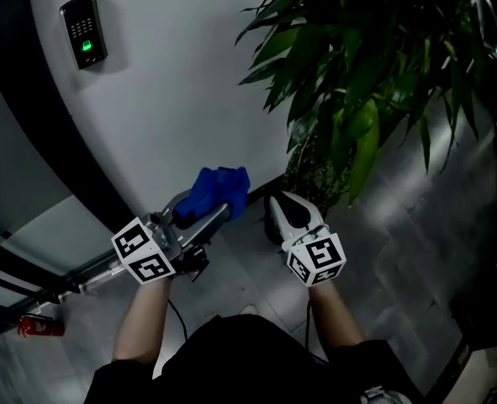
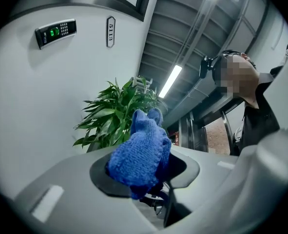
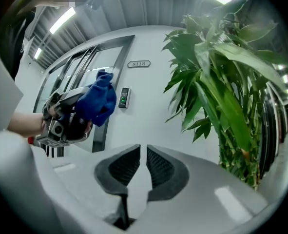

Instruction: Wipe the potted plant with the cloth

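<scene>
The potted plant [image 1: 357, 82] with long green leaves stands at the upper right, against the white wall; it also shows as the plant [image 2: 112, 113] and the plant [image 3: 221, 82]. A blue knitted cloth [image 1: 219, 189] is bunched in my left gripper [image 1: 219, 210], which is shut on it, left of the plant's stems. The cloth [image 2: 141, 152] fills the jaws of the left gripper [image 2: 144, 168]. My right gripper [image 1: 277, 209] is held beside it, nearer the stems, touching nothing. The right gripper [image 3: 143, 156] has its pads almost together with nothing between them.
A curved white wall [image 1: 172, 99] carries a keypad reader [image 1: 84, 30] with a green light and a door number sign [image 3: 138, 64]. A dark door frame [image 1: 29, 108] runs down the left. A red object [image 1: 39, 326] lies on the grey floor at lower left.
</scene>
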Motion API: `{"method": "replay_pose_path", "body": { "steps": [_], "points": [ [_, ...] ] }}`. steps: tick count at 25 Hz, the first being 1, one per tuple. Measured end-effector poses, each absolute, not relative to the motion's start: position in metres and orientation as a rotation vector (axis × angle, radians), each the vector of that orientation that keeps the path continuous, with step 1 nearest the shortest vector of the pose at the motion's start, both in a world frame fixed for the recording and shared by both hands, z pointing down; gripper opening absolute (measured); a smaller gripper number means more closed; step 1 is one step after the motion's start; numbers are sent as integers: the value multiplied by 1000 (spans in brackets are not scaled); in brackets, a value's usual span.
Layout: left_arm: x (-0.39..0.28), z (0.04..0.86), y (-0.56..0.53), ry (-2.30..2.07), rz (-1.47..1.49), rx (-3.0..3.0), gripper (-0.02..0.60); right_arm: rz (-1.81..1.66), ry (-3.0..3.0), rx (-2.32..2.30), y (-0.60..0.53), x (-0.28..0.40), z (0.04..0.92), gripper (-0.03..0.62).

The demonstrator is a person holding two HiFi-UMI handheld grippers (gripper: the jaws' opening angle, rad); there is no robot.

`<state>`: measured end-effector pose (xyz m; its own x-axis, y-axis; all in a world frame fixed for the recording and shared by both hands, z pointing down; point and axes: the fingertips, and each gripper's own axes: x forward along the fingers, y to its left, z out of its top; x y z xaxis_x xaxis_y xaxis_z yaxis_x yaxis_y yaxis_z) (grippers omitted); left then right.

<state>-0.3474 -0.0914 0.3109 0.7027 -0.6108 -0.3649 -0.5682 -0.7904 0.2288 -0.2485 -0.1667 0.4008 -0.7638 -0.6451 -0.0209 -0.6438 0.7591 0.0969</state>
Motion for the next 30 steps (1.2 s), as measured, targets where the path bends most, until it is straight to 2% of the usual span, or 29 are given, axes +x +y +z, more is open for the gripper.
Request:
{"method": "replay_pose_path", "body": {
  "steps": [11,19,24,30],
  "points": [
    [-311,286,-170,-884,-572,2973,155,-102,-2873,1369,-254,-206,397,41],
    [-288,272,-205,-710,-424,3208,155,-109,-2763,1628,-298,-199,388,41],
    [-290,264,-218,-458,-422,3278,155,-36,-2699,1845,-319,-204,381,41],
    [-306,254,-232,-289,-453,3299,155,-101,-2684,1888,-327,-212,377,41]
  ]
}}
